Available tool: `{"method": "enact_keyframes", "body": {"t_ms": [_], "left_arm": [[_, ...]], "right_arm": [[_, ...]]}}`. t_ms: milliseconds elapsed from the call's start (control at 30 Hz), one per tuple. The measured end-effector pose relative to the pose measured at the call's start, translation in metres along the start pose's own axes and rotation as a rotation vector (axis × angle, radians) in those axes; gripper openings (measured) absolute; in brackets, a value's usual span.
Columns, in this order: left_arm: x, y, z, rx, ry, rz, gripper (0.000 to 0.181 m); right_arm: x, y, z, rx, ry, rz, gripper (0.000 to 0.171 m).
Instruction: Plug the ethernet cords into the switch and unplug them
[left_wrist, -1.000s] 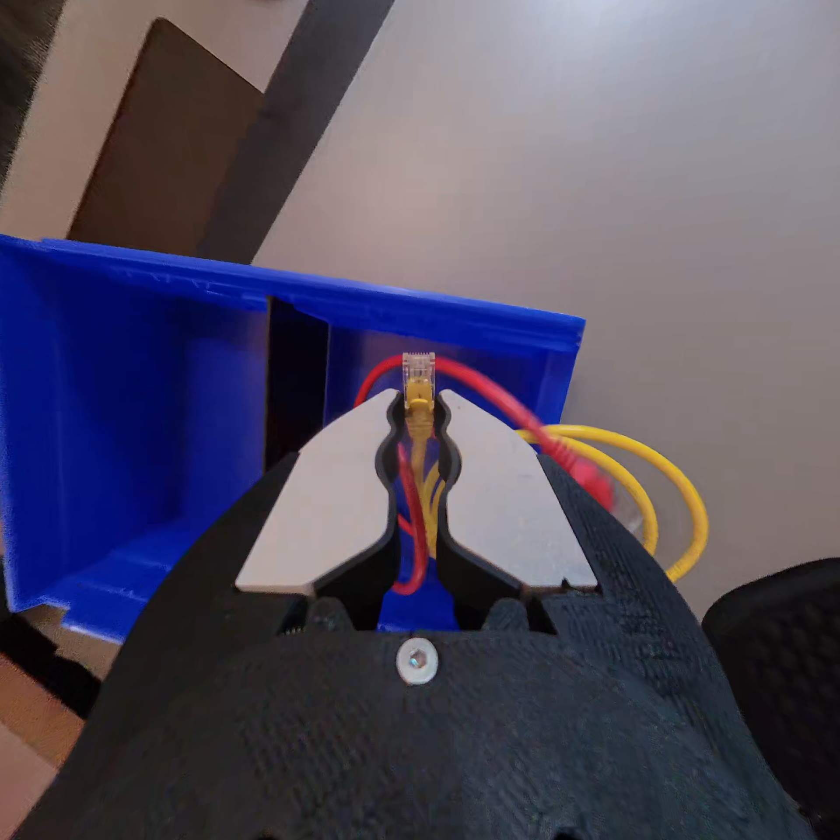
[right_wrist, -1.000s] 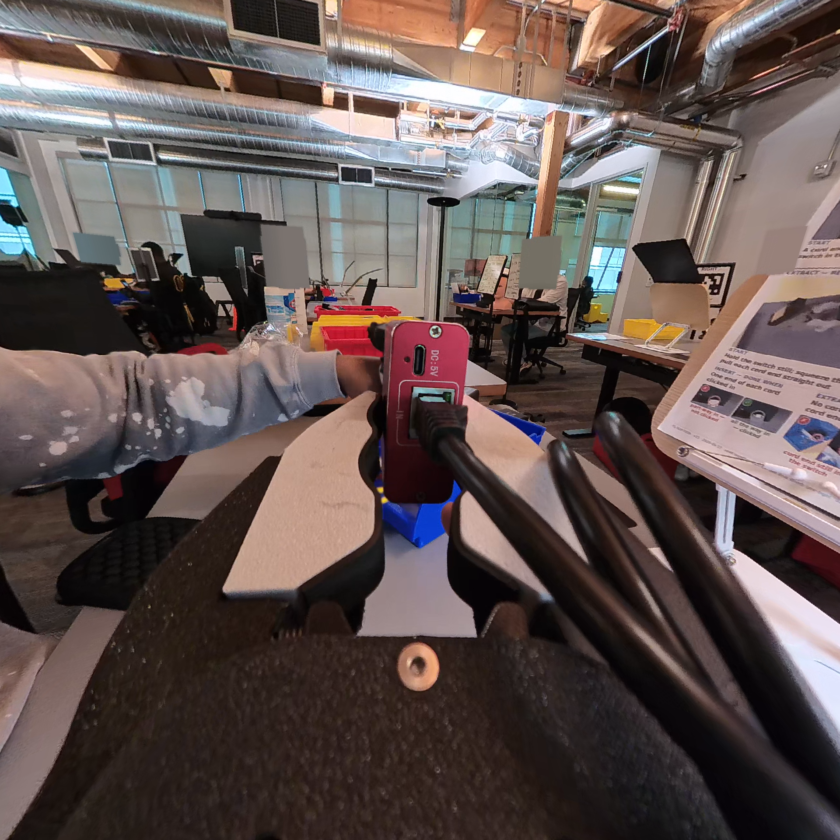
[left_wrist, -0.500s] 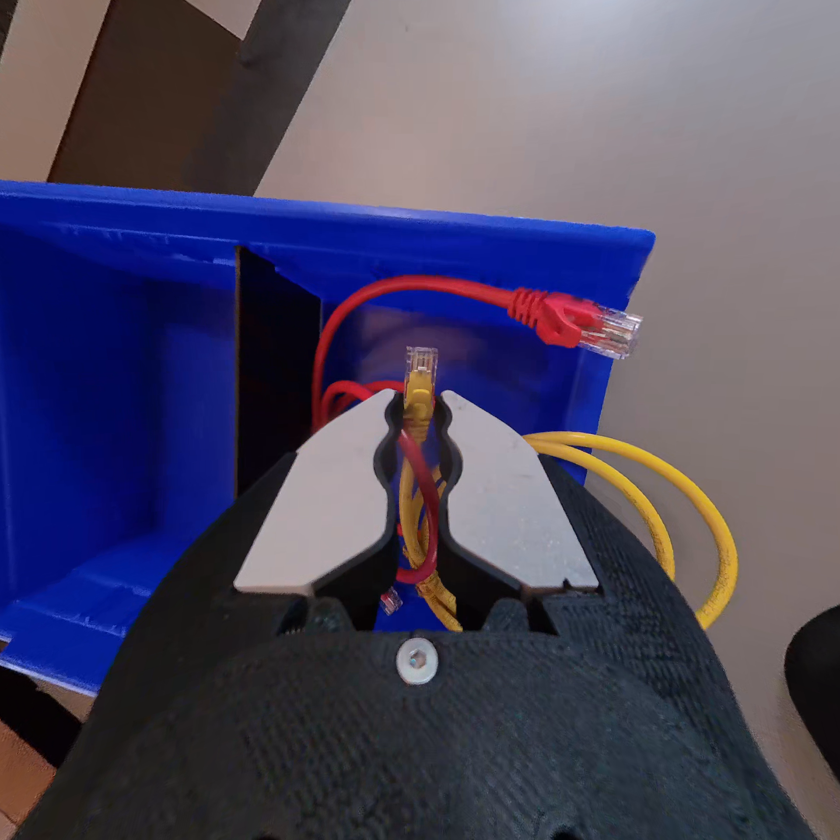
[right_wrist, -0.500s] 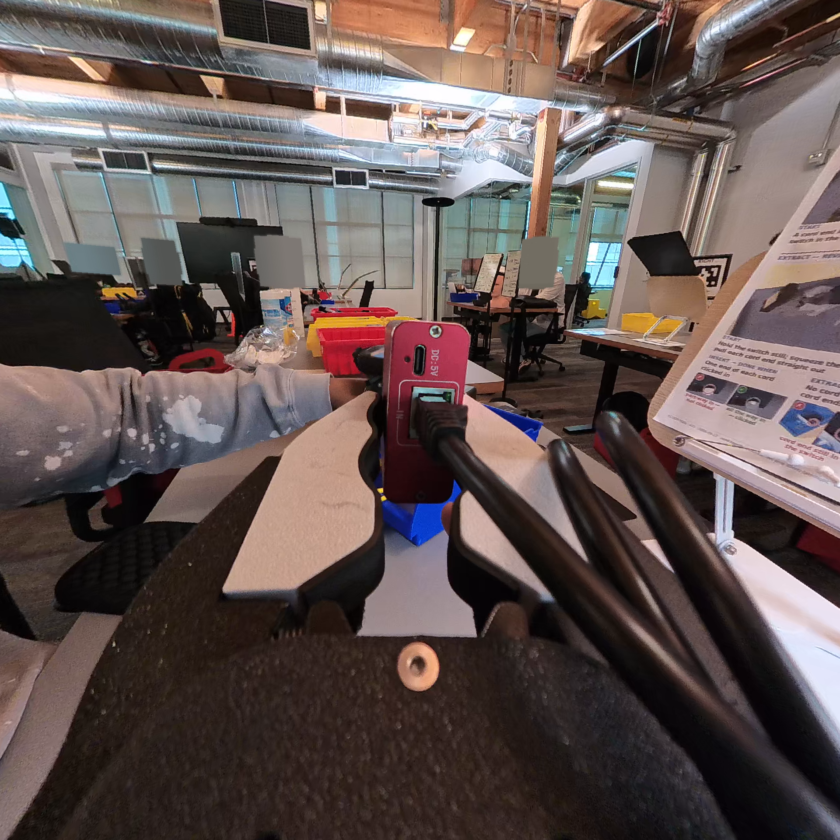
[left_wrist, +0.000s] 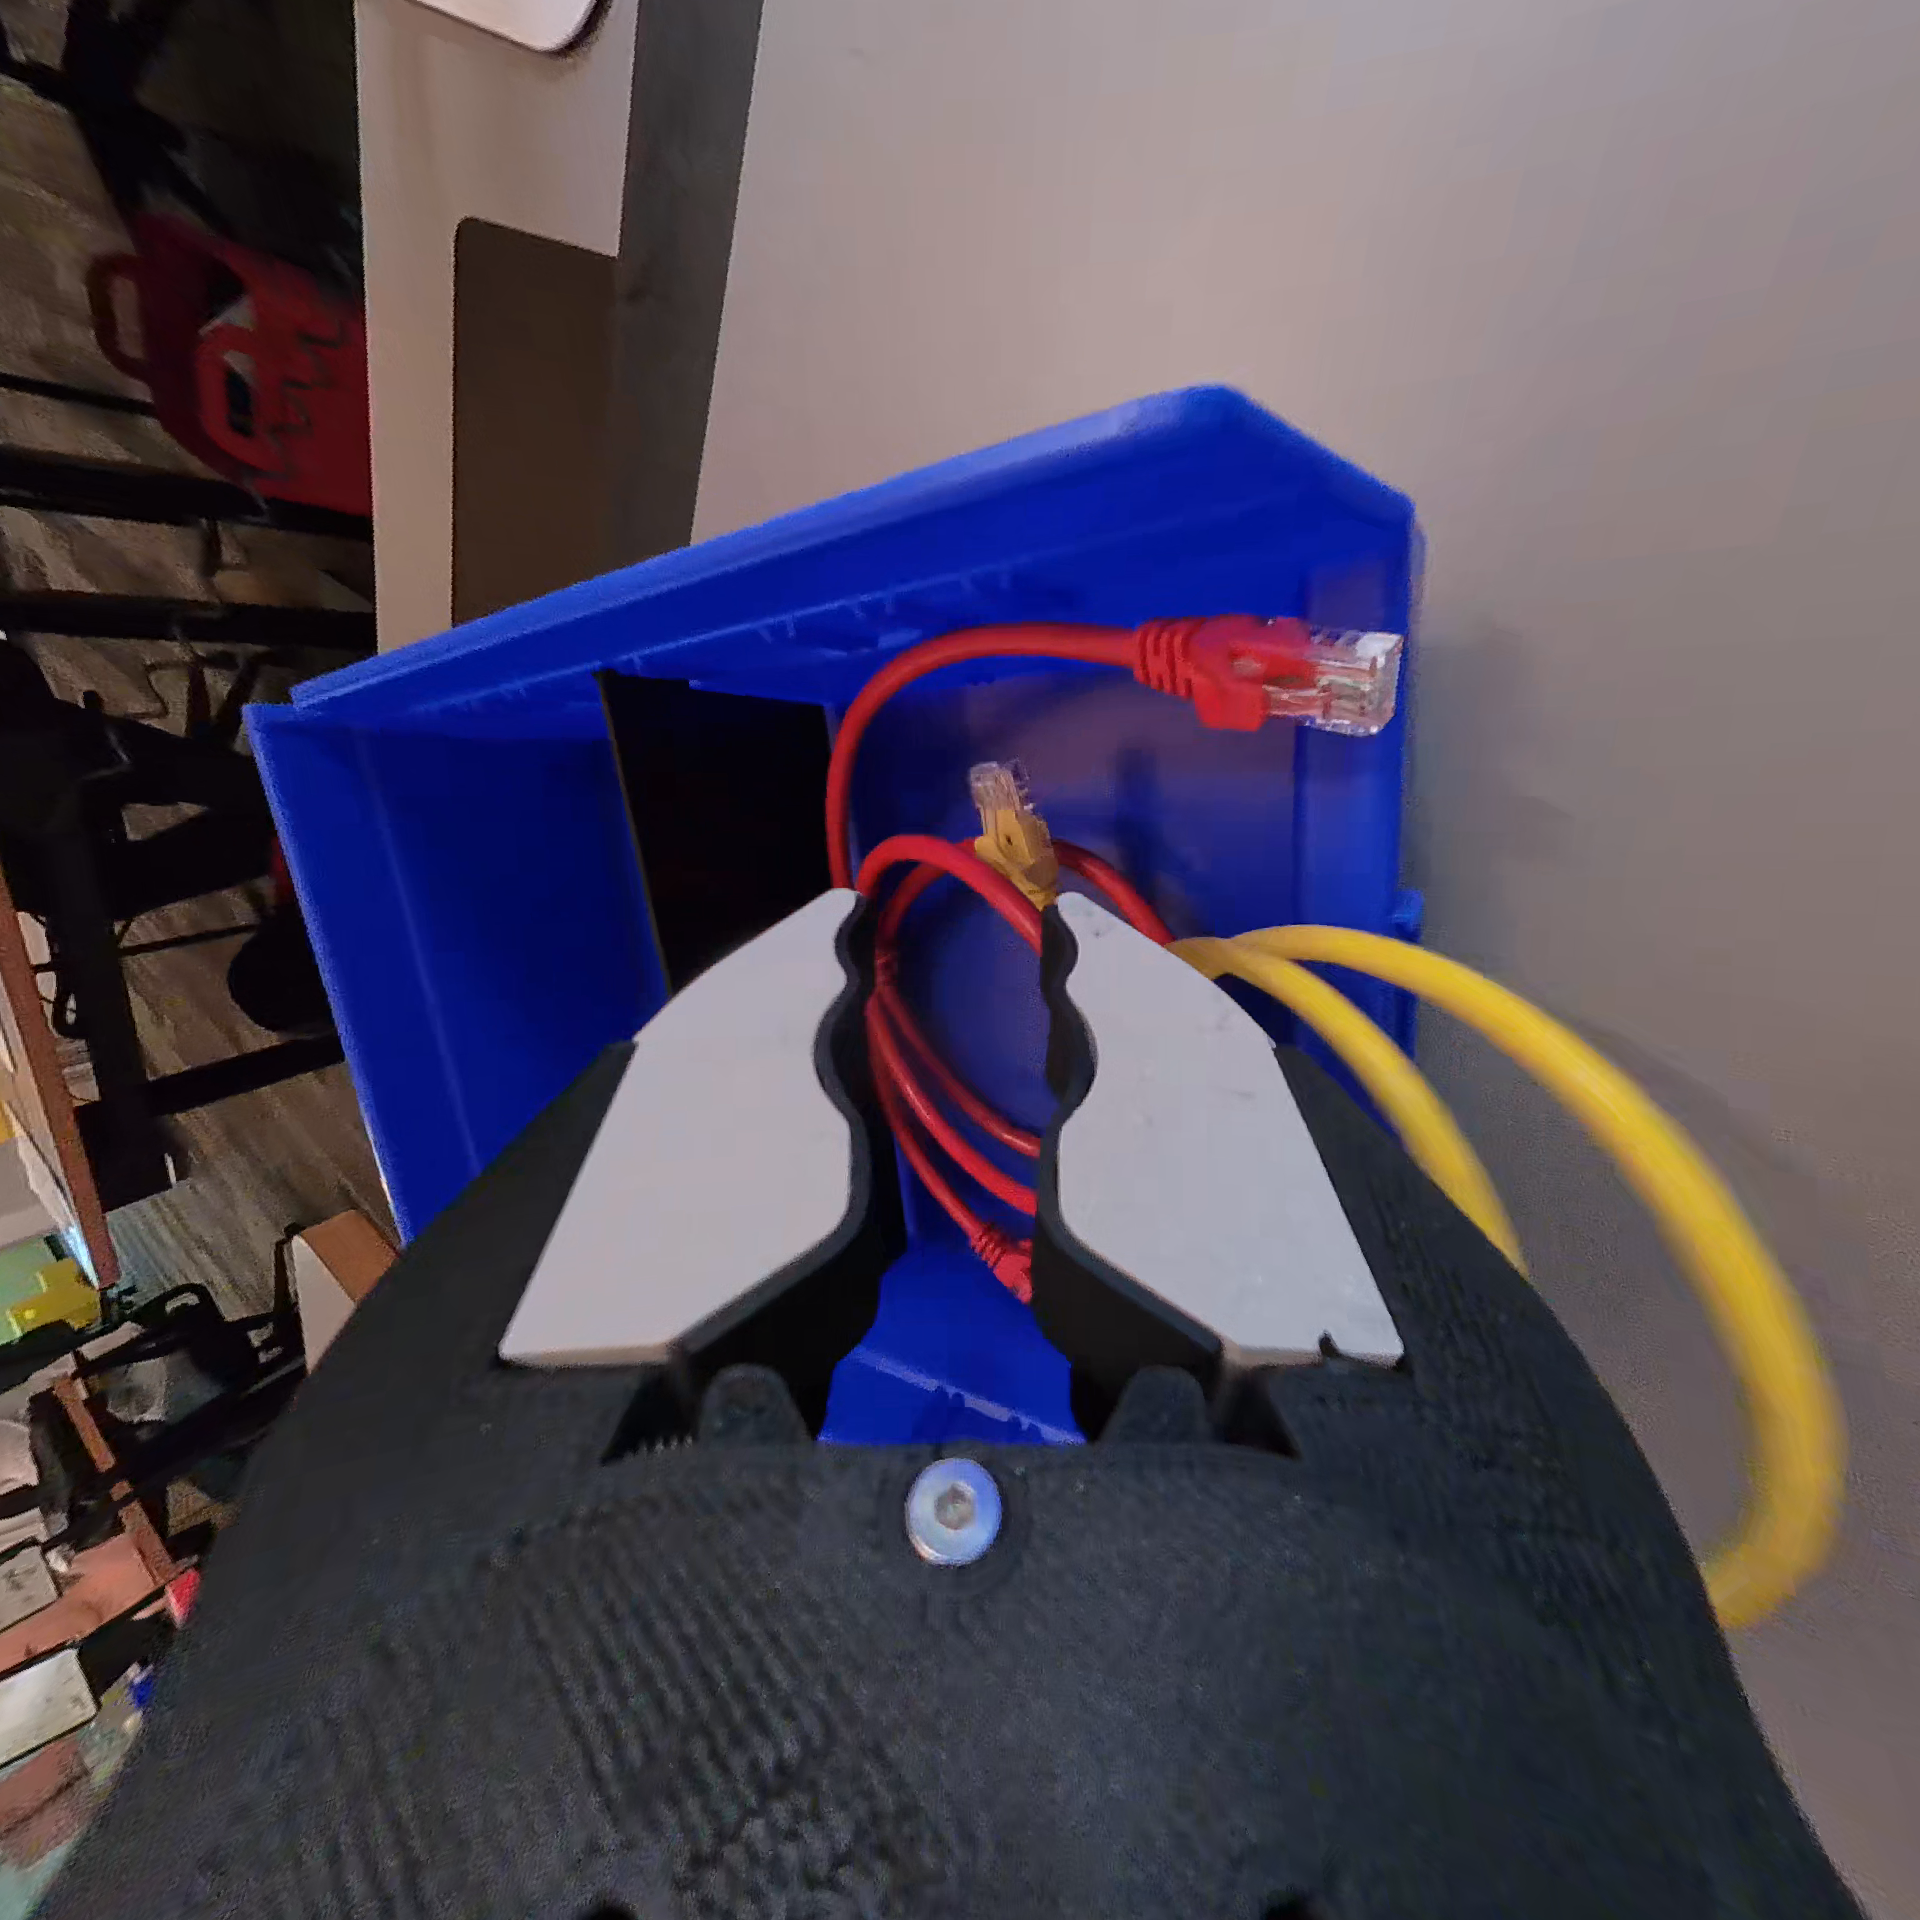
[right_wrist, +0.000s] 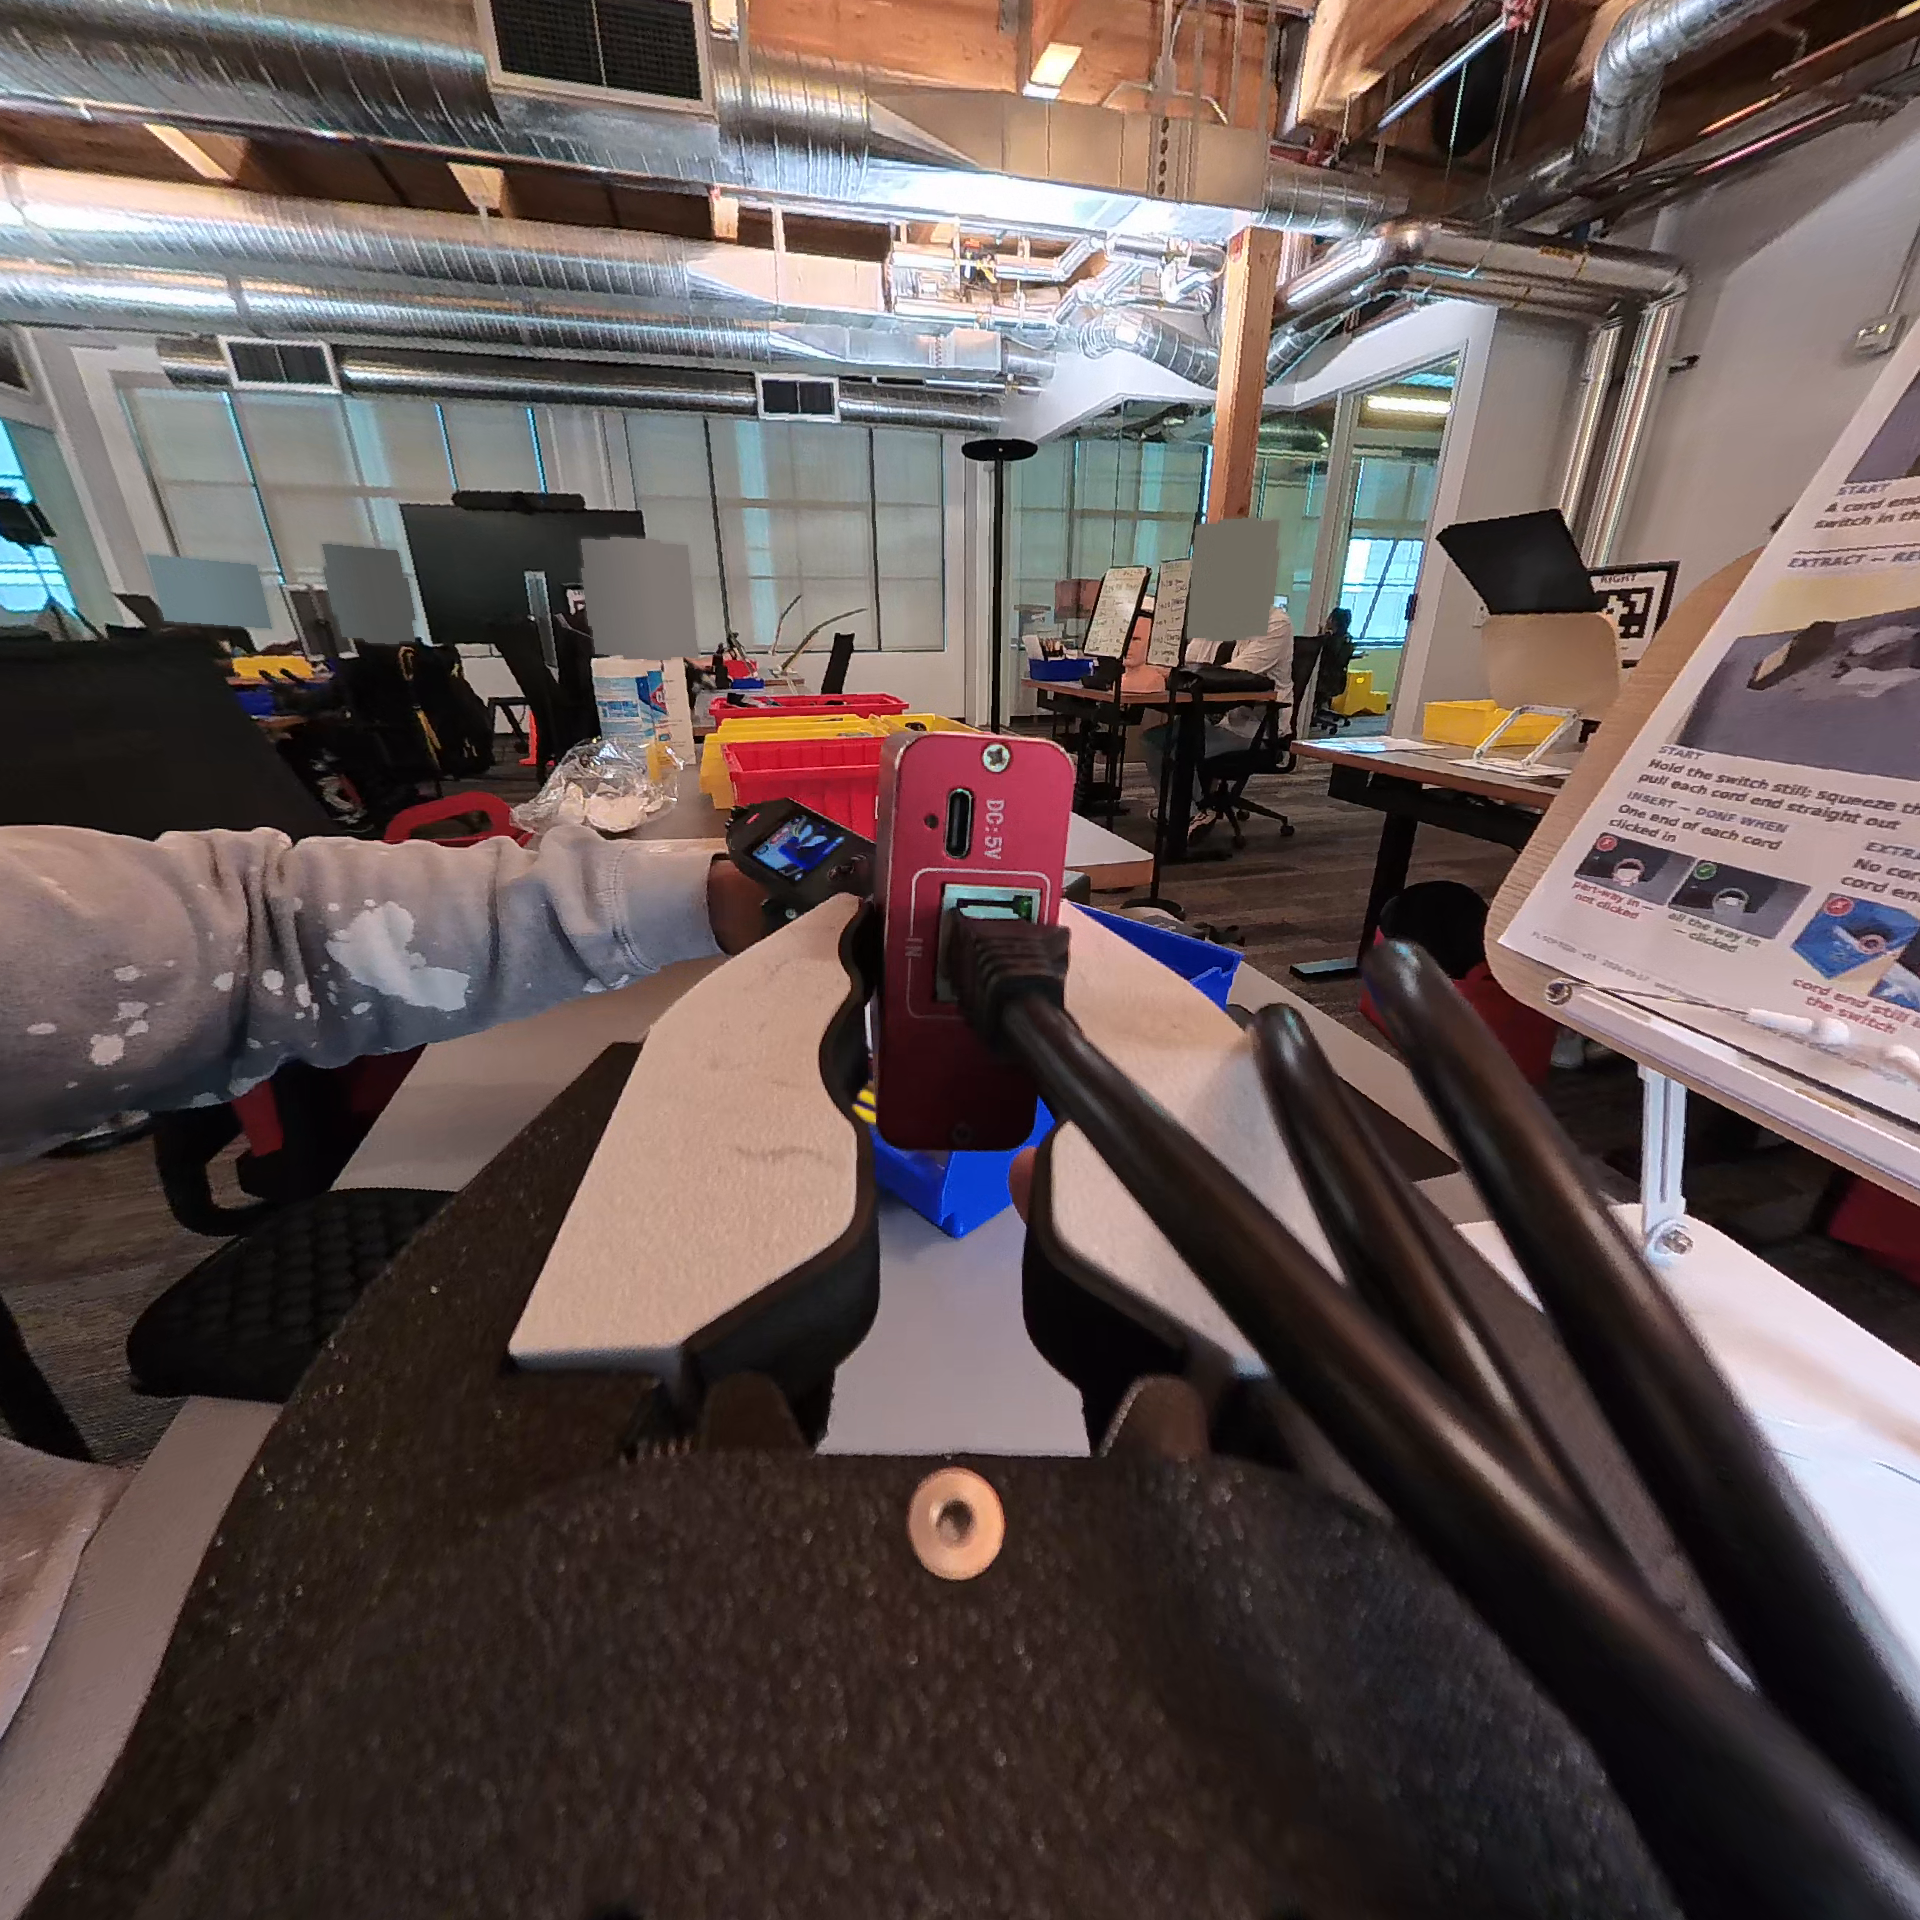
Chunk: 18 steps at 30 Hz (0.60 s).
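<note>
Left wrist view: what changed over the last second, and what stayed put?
The left claw opened and let go of the yellow plug, which now leans against its right finger. The red plug swung out over the blue bin. The right claw stayed shut on the red switch, black cord plugged in.

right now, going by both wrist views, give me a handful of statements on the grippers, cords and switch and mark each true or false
1. The left gripper has its fingers spread apart. True.
2. The yellow cord is plugged into the red switch. False: its yellow plug points up free beside the tip of the left gripper's right finger, over the blue bin.
3. The right gripper clamps the red switch. True.
4. The switch port facing the right wrist camera is empty. False: a black cord is plugged into it.
5. The red cord lies wholly outside the bin. False: its loops sit in the bin, and its red plug hangs by the bin's right wall.
</note>
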<state>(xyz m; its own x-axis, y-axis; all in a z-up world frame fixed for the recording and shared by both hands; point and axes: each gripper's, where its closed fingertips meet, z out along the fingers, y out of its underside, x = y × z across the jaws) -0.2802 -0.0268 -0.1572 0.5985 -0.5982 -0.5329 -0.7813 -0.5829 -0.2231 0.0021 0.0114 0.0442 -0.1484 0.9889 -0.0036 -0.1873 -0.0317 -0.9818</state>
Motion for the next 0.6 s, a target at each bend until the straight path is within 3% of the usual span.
{"method": "enact_keyframes", "body": {"t_ms": [167,367,600], "left_arm": [[0.026,-0.008,-0.005,0.036,0.181,-0.073,0.023],[0.022,0.002,0.007,0.002,0.239,-0.12,0.022],[0.01,-0.035,0.004,0.112,0.303,-0.111,0.023]], "right_arm": [[-0.001,0.003,0.001,-0.012,-0.003,-0.001,0.025],[0.0,0.007,0.004,-0.021,-0.007,0.011,0.026],[0.002,0.014,0.005,-0.048,-0.001,0.002,0.026]]}}
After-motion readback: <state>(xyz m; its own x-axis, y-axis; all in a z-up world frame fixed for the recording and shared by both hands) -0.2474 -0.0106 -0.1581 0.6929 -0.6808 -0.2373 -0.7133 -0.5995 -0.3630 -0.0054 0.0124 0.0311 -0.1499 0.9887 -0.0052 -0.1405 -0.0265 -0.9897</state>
